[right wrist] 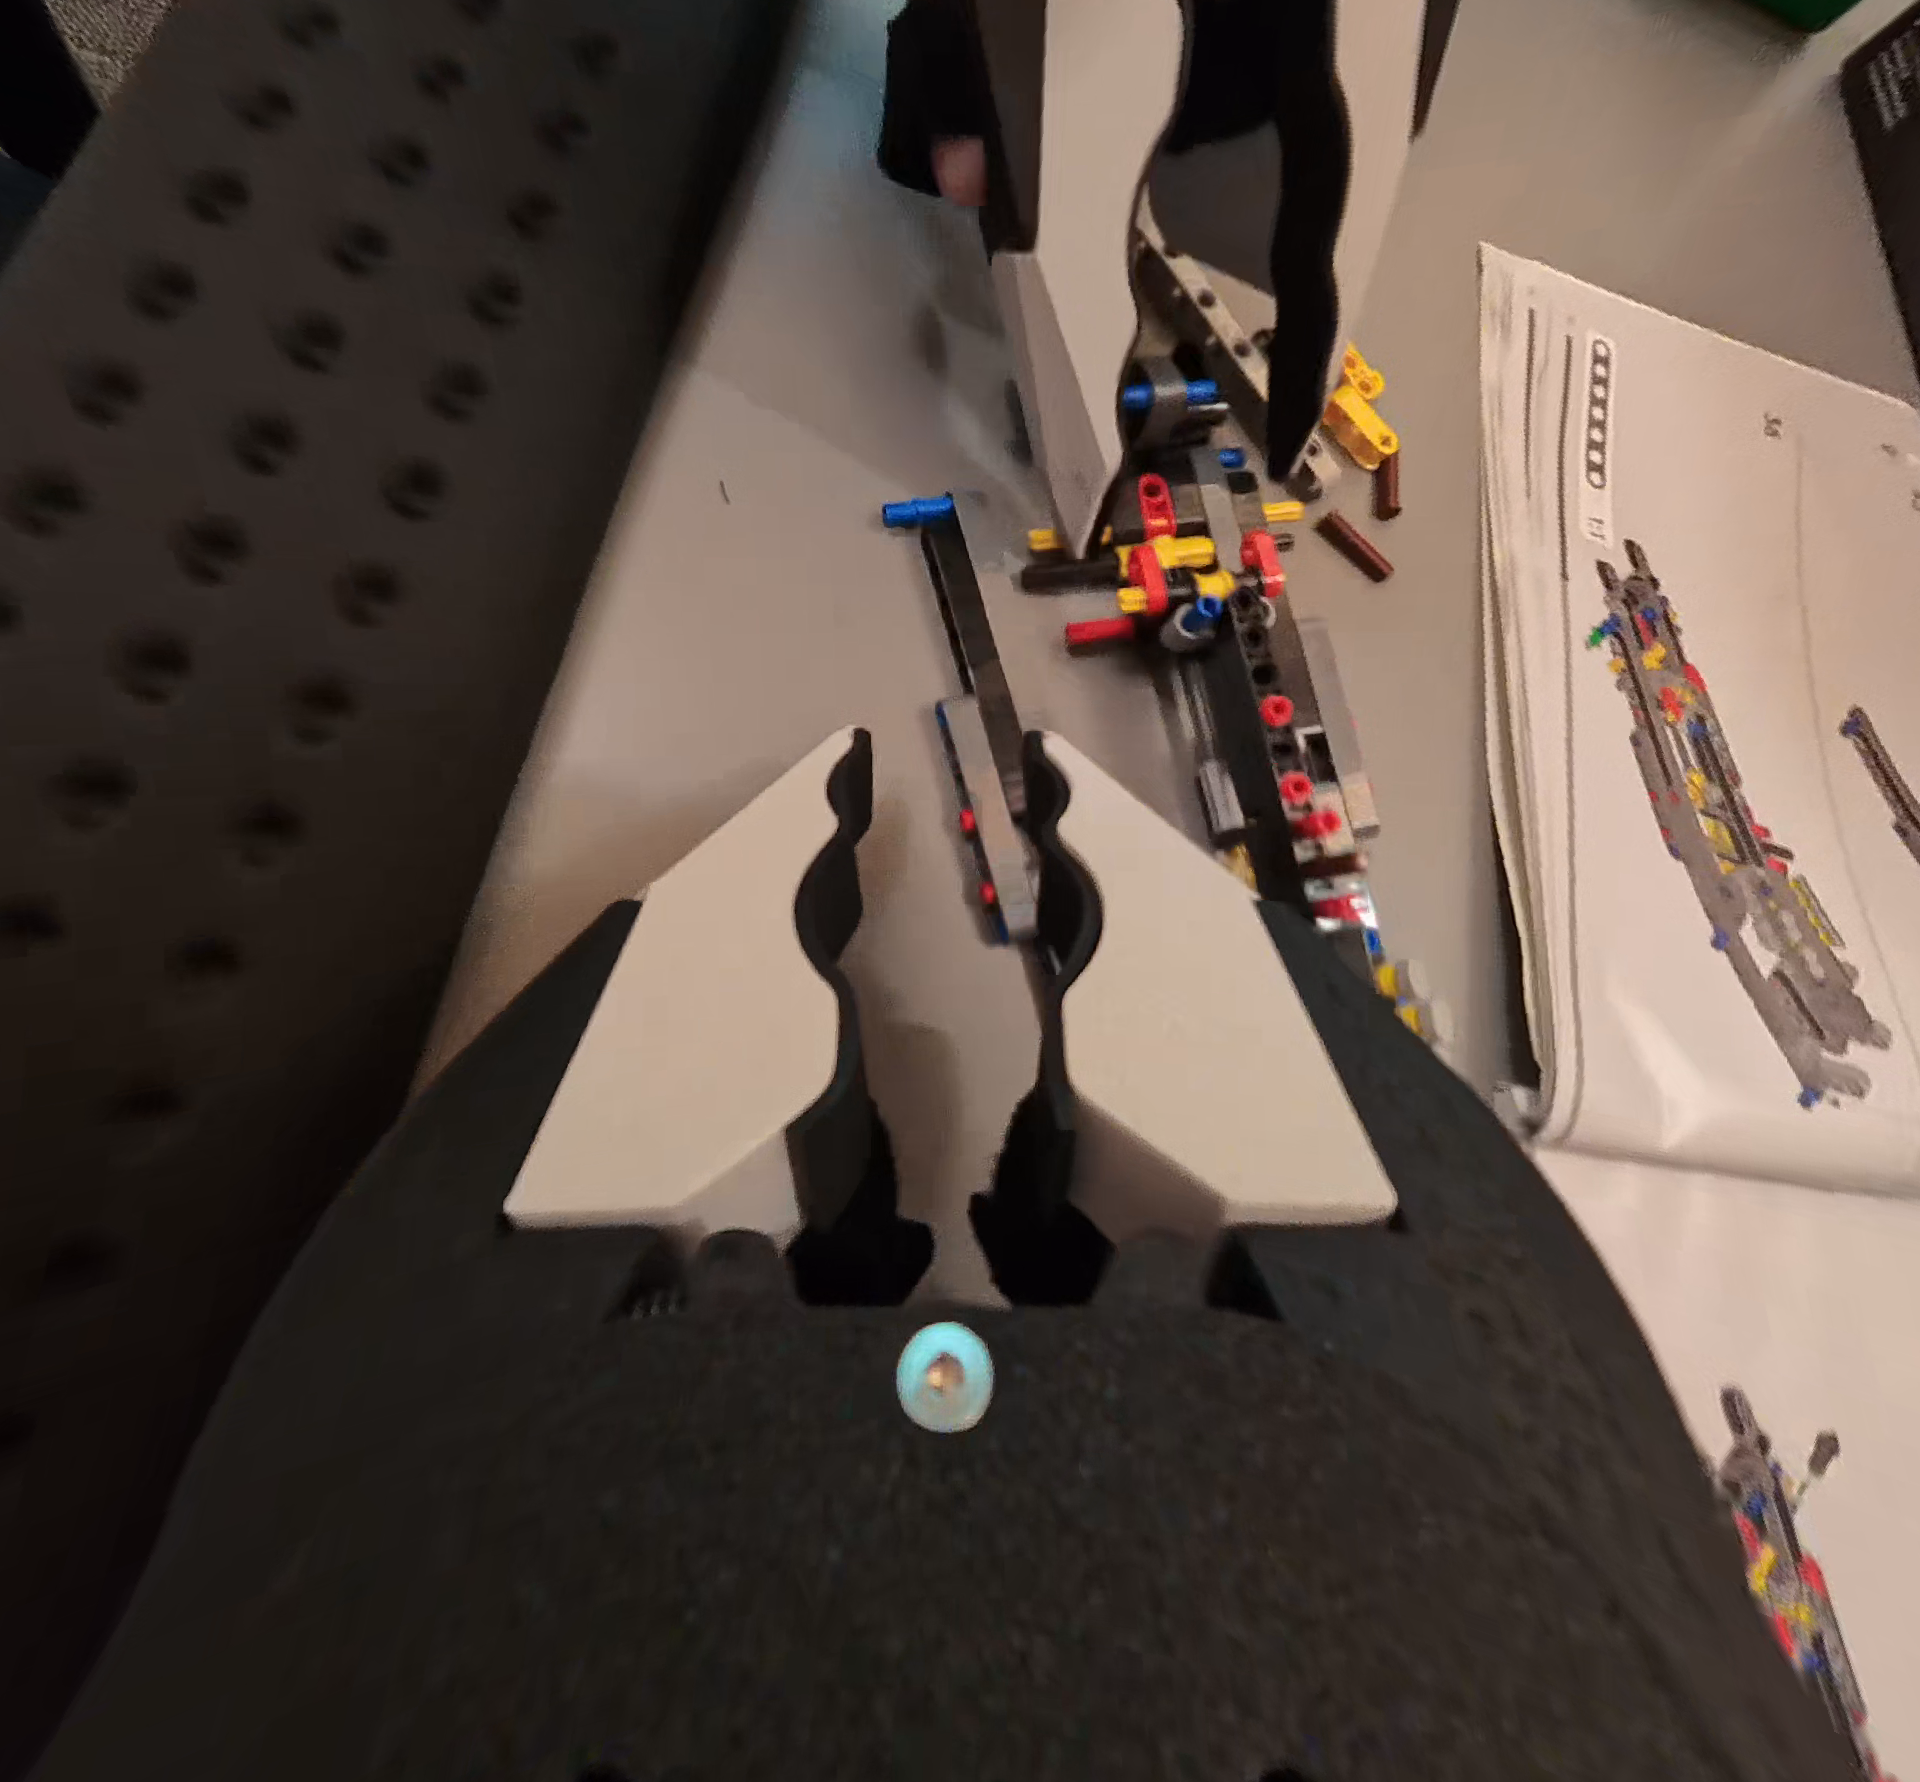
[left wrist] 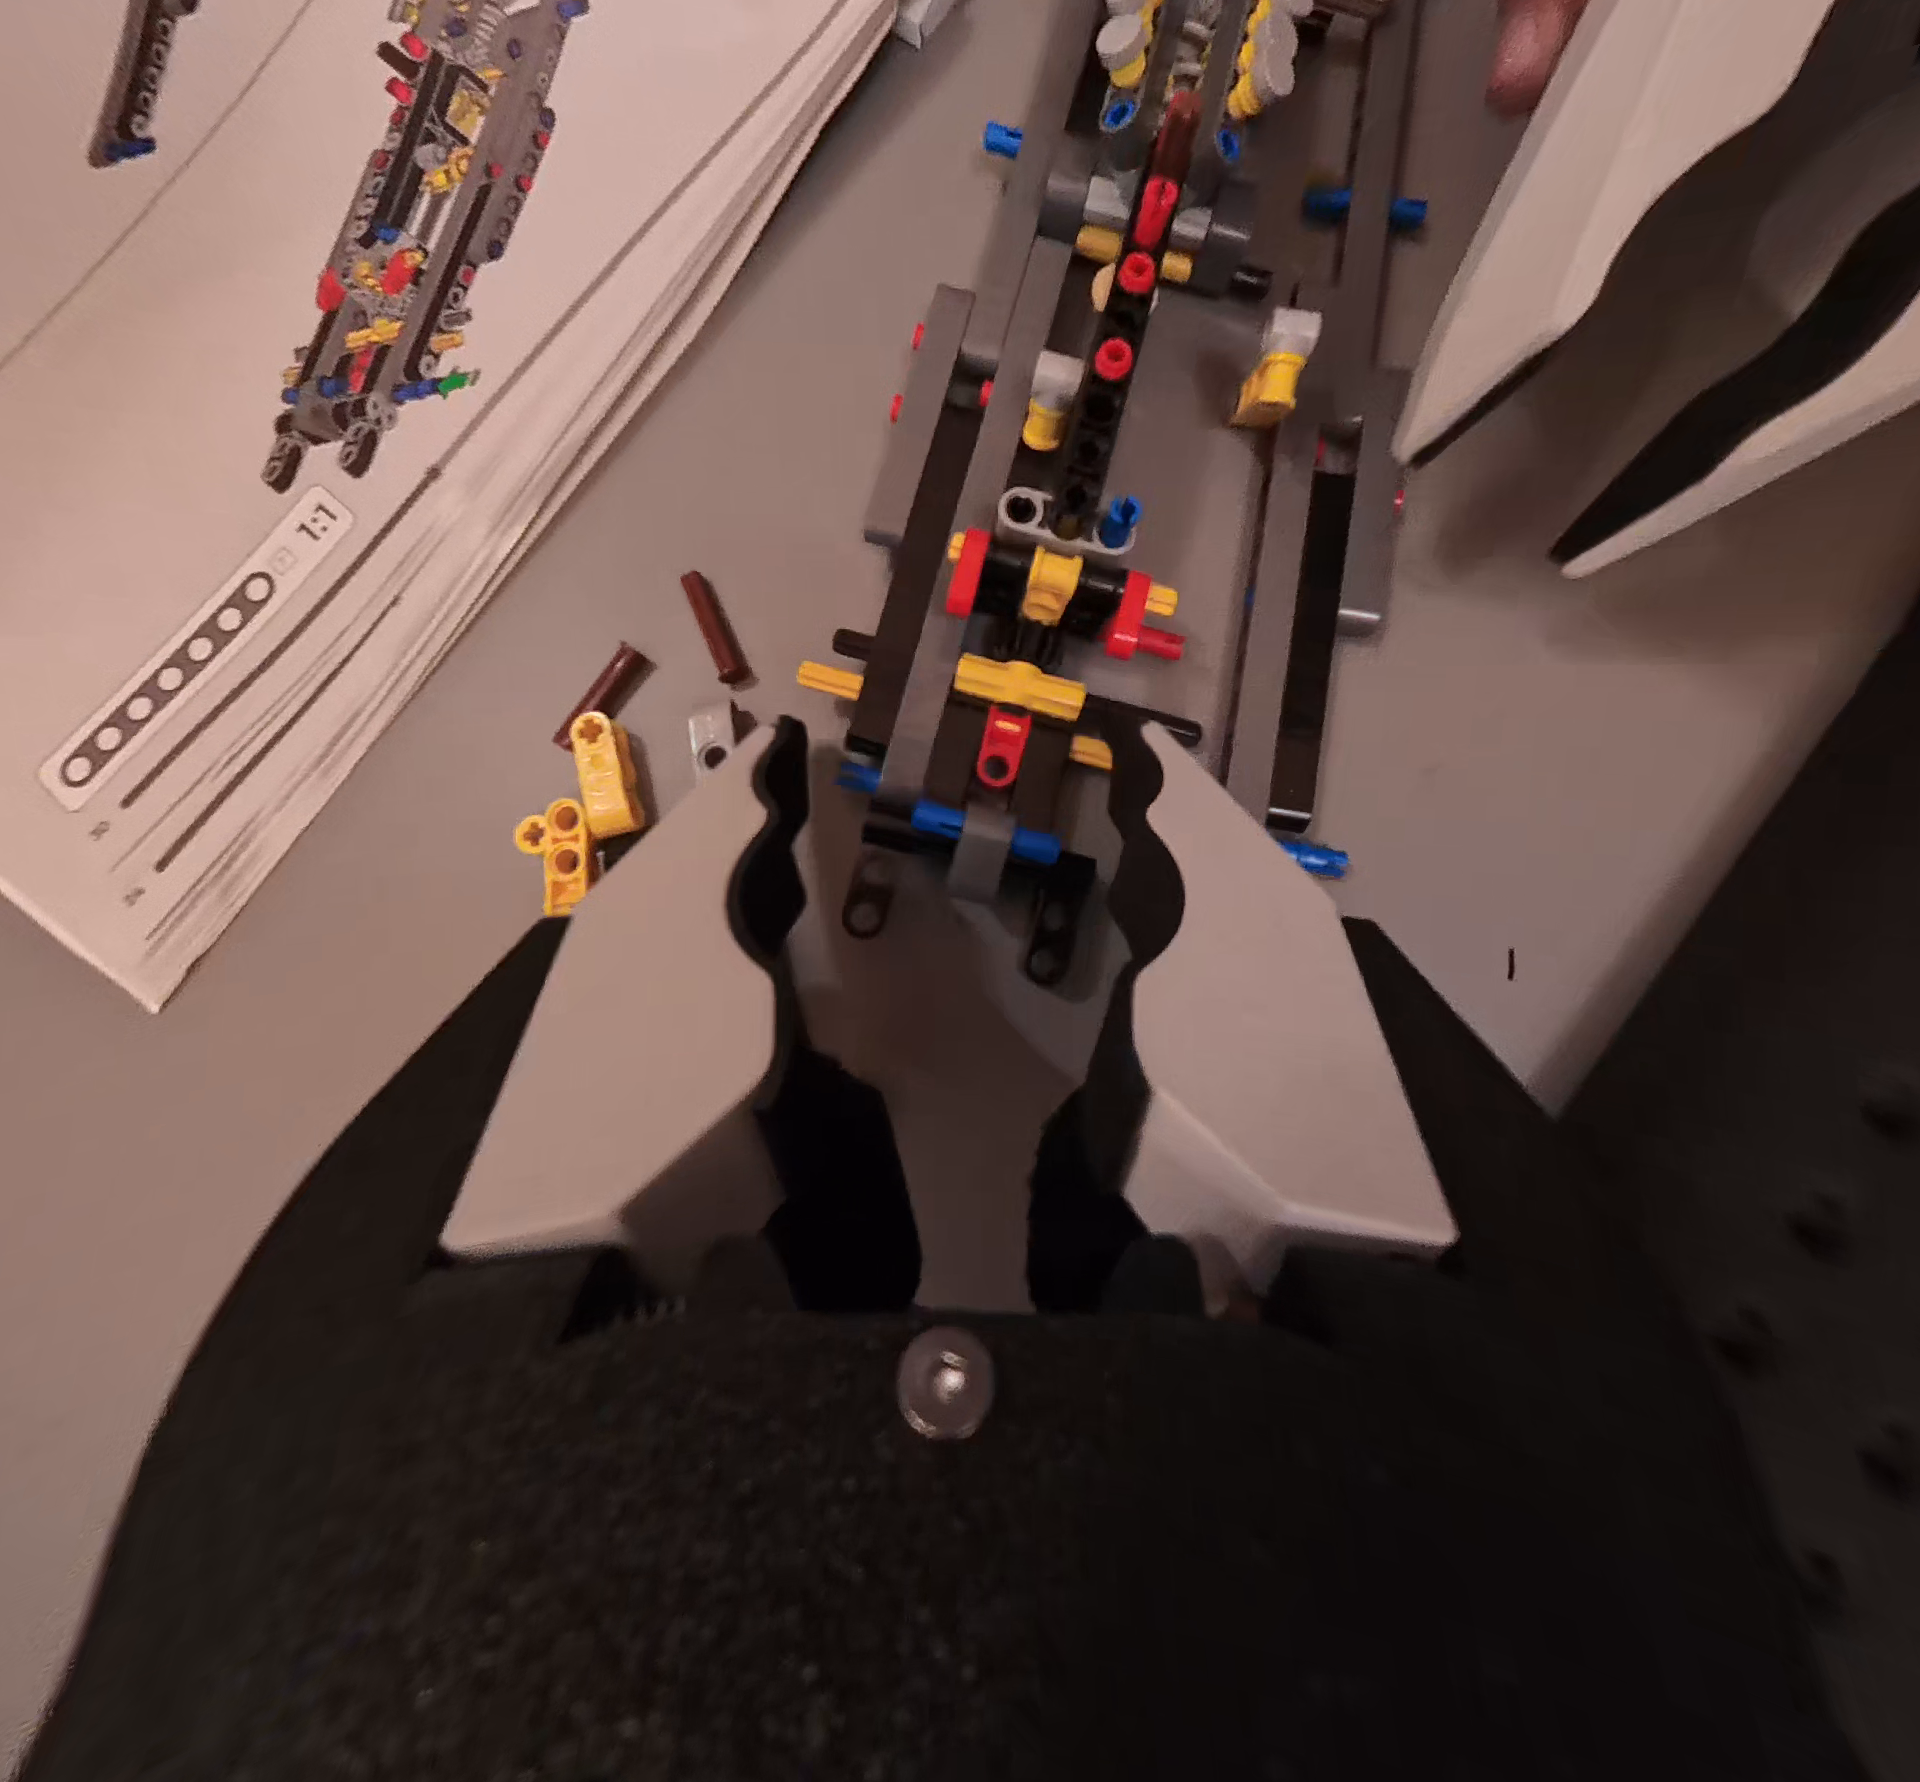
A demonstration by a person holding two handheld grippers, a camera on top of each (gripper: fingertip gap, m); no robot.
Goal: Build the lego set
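Instruction booklet (left wrist: 343, 298) open far left on table (left wrist: 727, 402). Loose yellow connectors (left wrist: 587, 818) beside left gripper (left wrist: 961, 745), jaws wide apart, straddling near end of chassis assembly (left wrist: 1049, 527), apparently steadying, no firm clamp seen. Right gripper (right wrist: 945, 756) partly open, empty; side beam (right wrist: 987, 756) against one finger. Judged step: fitting side beam. Next: grasp beam, align pins with chassis.

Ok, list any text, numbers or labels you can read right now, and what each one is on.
Instruction booklet: a small printed tag beside the drawn beam, and tiny numbers near the page edge. I don't quote writing.
Black box, far right in the right wrist view: pale print, too blurred to read.
Lego model: no writing shows.
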